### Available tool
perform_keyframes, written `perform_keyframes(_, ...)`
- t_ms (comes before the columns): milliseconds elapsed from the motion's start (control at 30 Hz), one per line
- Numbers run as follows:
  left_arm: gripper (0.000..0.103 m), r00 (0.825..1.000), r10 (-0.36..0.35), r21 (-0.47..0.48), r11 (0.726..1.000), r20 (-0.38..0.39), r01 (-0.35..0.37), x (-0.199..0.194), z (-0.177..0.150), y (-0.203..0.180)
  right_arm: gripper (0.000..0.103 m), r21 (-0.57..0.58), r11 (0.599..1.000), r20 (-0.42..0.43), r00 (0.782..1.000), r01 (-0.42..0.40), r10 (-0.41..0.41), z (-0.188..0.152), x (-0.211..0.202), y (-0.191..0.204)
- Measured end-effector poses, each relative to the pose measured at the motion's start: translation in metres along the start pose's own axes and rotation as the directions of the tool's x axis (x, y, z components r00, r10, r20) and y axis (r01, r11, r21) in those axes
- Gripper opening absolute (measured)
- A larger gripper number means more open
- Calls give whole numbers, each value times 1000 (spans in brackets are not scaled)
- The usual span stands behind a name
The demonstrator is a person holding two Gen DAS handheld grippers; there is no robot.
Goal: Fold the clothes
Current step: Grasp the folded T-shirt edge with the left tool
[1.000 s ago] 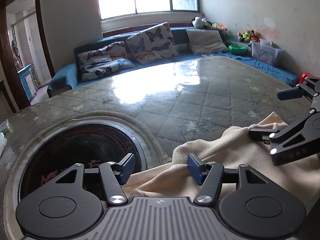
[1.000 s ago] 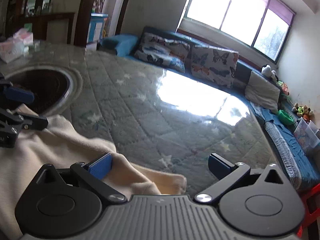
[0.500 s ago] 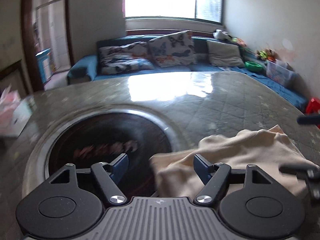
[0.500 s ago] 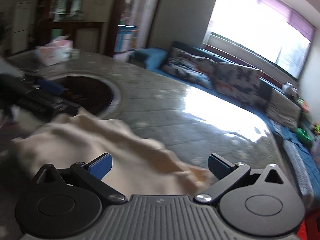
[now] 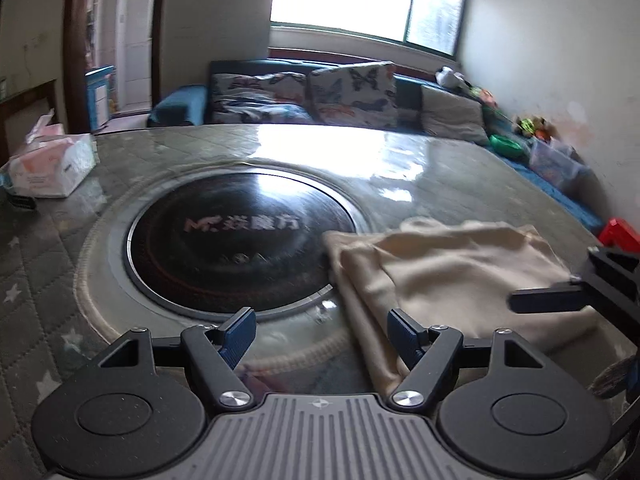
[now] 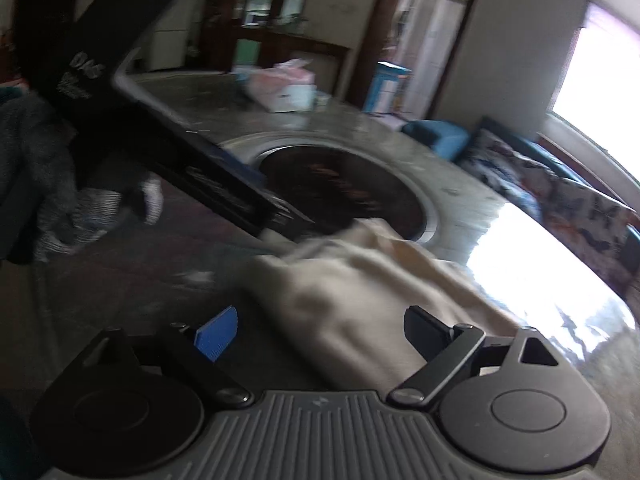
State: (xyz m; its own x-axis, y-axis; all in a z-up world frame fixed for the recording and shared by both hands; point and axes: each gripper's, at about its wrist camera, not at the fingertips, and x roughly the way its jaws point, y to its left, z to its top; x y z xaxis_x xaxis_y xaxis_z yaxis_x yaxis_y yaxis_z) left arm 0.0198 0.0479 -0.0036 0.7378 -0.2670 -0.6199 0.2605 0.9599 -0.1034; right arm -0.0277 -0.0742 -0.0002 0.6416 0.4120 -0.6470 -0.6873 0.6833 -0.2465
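Both tongs are standing released with nothing between their pads: the left gripper [image 5: 320, 330] is hovering over the table's [image 5: 460, 168] near edge beside the cream garment [image 5: 460, 272], while the right gripper [image 6: 316, 330] is gaping above that garment's near end. The garment is lying bunched and doubled over just right of the round dark hotplate [image 5: 236, 240], its edges uneven. Judging by that, it is looking partly folded at most, with squaring-up or further folds probably remaining.
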Motion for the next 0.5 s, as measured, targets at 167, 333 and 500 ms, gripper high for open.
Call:
perform_keyframes(167, 73, 999, 17, 50, 999, -36, -15, 10, -11, -4, 92, -18, 999, -3, 999, -33, 33, -1, 3, 10)
perform_keyframes(333, 74, 1000, 18, 27, 999, 0, -18, -1, -6, 2, 84, -21, 998, 3, 998, -56, 56, -1, 6, 16)
perform_keyframes(500, 75, 998, 57, -13, 998, 29, -57, -9, 5, 18, 83, -8, 996, -3, 996, -91, 91, 2, 16, 19)
